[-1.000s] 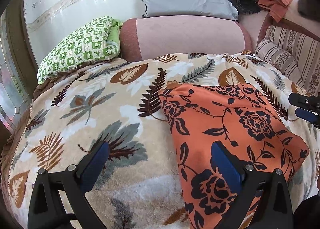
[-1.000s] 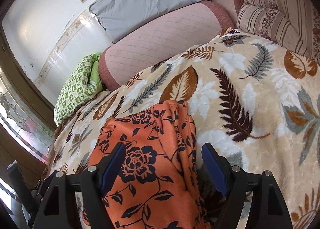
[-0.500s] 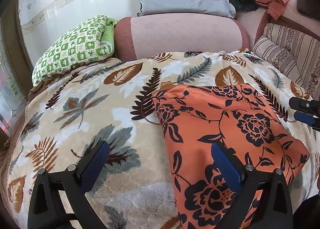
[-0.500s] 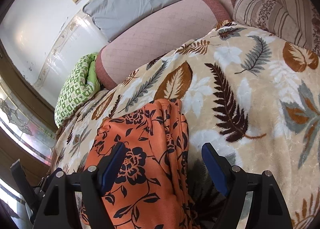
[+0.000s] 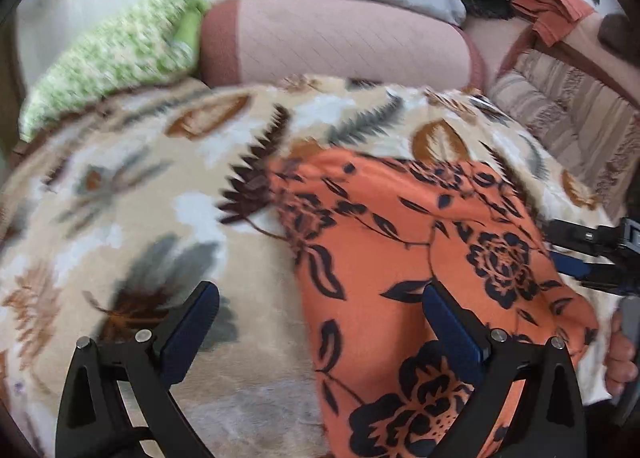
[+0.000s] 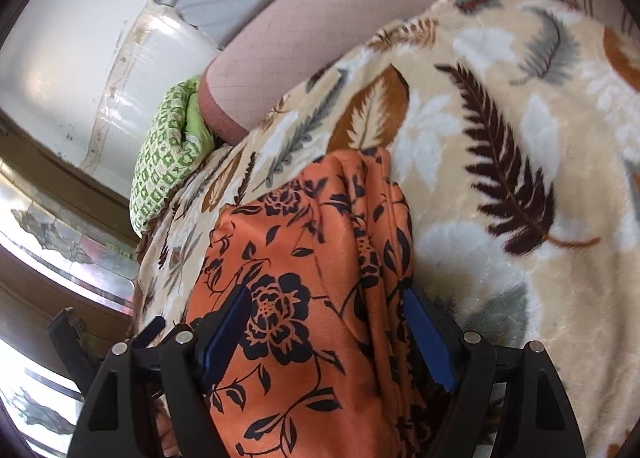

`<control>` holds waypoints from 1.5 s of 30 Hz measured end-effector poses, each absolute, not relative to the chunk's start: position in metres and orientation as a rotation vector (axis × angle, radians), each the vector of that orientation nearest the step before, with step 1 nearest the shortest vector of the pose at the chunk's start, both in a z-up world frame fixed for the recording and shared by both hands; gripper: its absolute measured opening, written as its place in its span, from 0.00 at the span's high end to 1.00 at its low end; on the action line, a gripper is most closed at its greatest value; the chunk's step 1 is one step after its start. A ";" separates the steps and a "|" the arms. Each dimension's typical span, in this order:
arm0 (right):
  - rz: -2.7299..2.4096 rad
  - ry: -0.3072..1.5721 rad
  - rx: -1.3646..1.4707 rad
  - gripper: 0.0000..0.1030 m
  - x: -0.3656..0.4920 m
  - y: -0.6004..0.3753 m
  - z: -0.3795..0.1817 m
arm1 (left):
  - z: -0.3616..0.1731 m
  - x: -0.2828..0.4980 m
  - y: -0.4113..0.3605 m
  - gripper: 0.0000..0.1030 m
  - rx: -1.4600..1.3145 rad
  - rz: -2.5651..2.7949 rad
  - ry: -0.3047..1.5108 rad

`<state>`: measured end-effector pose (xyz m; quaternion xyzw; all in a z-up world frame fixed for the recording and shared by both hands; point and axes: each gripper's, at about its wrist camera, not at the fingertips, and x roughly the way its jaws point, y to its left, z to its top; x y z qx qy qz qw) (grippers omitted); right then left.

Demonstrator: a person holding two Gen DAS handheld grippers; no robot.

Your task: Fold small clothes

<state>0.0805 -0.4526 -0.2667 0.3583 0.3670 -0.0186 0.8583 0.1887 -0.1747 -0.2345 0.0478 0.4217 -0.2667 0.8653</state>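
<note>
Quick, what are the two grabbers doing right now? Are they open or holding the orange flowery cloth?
Left hand-held gripper: open, holding nothing, over the orange floral garment's left edge.
Right hand-held gripper: open, holding nothing, fingers either side of the garment.

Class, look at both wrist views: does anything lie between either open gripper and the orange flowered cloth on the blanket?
Nothing visible does. The cloth lies bare on the blanket; the right gripper straddles it, and the left gripper hangs over its left edge.

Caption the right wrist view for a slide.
Right gripper, jaws open, straddles the orange floral garment on a leaf-print blanket.
</note>
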 end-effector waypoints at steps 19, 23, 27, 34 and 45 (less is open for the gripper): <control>0.058 0.922 0.819 0.35 0.109 -0.447 -0.304 | -0.268 0.197 -0.197 0.03 -0.013 -0.824 1.083; 0.047 0.928 0.786 0.41 0.109 -0.442 -0.303 | -0.268 0.196 -0.198 0.04 0.001 -0.823 1.078; 0.048 0.929 0.811 0.41 0.109 -0.445 -0.305 | -0.271 0.198 -0.199 0.04 0.011 -0.830 1.121; 0.091 0.924 0.946 0.38 0.104 -0.464 -0.313 | -0.275 0.199 -0.194 0.04 -0.016 -0.867 1.172; 0.350 0.905 1.209 0.35 0.102 -0.473 -0.335 | -0.274 0.198 -0.189 0.06 -0.073 -0.929 1.140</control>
